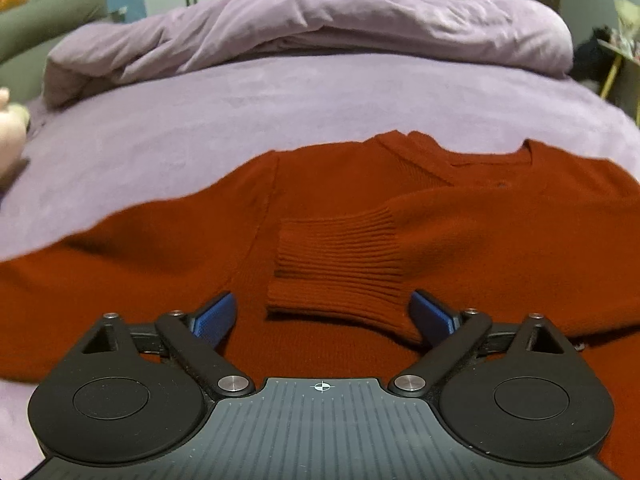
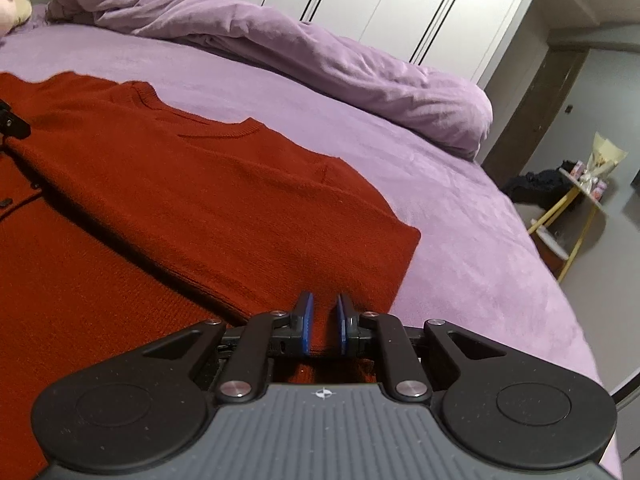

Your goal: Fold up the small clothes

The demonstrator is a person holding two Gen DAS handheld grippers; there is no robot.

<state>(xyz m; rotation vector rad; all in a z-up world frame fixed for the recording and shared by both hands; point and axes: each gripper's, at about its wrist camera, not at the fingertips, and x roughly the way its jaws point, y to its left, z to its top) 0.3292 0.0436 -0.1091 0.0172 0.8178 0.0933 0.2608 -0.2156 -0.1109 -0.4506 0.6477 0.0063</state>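
My left hand-held gripper [image 1: 322, 318] hangs wide open low in the frame, its blue pads [image 1: 214, 316] flanking the ribbed cuff [image 1: 340, 268] of a rust-red sweater [image 1: 480, 248] spread across the purple bed [image 1: 200, 120]; a rumpled duvet [image 1: 320, 28] fills the top.
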